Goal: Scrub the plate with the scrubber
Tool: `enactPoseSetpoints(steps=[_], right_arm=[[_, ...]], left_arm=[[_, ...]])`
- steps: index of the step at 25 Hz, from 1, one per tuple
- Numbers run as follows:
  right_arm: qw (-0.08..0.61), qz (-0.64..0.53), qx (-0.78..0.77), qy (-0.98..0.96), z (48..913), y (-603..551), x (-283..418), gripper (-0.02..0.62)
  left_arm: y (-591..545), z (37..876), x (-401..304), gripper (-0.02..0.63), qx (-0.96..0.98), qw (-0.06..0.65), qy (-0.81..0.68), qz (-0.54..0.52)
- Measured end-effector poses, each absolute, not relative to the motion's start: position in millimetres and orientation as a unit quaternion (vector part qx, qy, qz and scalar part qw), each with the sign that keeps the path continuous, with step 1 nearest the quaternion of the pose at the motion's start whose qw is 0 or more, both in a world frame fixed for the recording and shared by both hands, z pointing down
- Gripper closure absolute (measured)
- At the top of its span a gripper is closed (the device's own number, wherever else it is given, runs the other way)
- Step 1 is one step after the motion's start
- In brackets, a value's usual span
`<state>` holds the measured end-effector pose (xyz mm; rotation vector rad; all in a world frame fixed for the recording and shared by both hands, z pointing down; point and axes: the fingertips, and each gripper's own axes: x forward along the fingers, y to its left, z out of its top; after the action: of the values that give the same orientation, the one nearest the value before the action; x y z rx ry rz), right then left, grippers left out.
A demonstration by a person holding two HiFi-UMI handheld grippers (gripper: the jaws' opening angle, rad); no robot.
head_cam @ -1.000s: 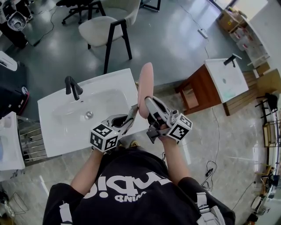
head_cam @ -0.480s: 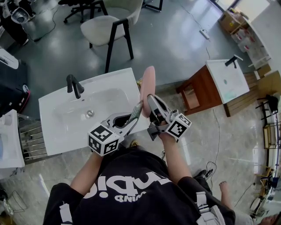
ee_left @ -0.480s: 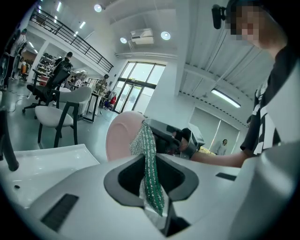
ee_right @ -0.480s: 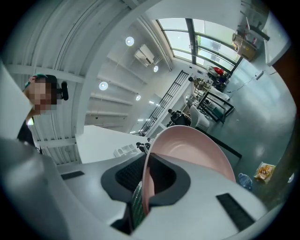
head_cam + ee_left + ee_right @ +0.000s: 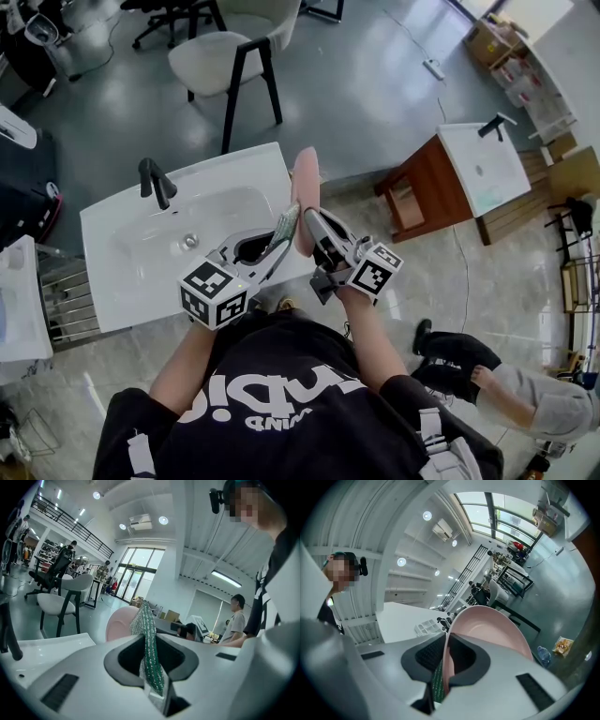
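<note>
I hold a pink plate [image 5: 305,192] on edge over the right end of the white sink [image 5: 141,272]. My right gripper [image 5: 311,225] is shut on its lower rim; in the right gripper view the plate [image 5: 494,630] rises from between the jaws [image 5: 446,665]. My left gripper [image 5: 275,248] is shut on a green, glittery scrubber [image 5: 286,228]. The scrubber [image 5: 149,648] sticks up from the jaws [image 5: 152,677] right by the plate [image 5: 118,624]. Its green edge [image 5: 437,686] also shows beside the plate's rim in the right gripper view.
A black faucet [image 5: 156,183] stands at the sink's back. A white chair [image 5: 228,58] is behind the sink. A wooden stand with a second basin [image 5: 480,167] is to the right. A person's legs [image 5: 497,380] are on the floor at lower right.
The left gripper has carried the scrubber up and toward the plate's face. The plate has shifted slightly left. A person has walked into view at lower right.
</note>
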<state>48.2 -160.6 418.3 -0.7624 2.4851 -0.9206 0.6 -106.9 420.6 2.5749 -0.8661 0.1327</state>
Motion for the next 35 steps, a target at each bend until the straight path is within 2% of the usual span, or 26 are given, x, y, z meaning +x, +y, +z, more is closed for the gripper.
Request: enactPoseSetpoints(steps=[6,18,26,35], right_arm=[[0.172,-0.344,-0.272,0.882,428.3,-156.0,42.5,0.555],[0.086,-0.326,-0.199,0.920,425.4,-114.7,10.3,0.555],[0.048,-0.306,-0.145,0.940,416.5,-87.0,-1.4,0.551],[0.062,-0.321,-0.089,0.941,403.3,-63.3,8.0,0.548]], left_arm=[[-118.6,405.1,-0.5,0.523,0.927,0.173,-0.330,0.049],[-154.2,388.1,-27.7,0.523,0.915,0.088,-0.384,0.091],[-174.3,408.9,-48.4,0.523,0.900,0.102,-0.406,0.119],[-182.1,447.1,-58.8,0.523,0.896,0.170,-0.395,0.115]])
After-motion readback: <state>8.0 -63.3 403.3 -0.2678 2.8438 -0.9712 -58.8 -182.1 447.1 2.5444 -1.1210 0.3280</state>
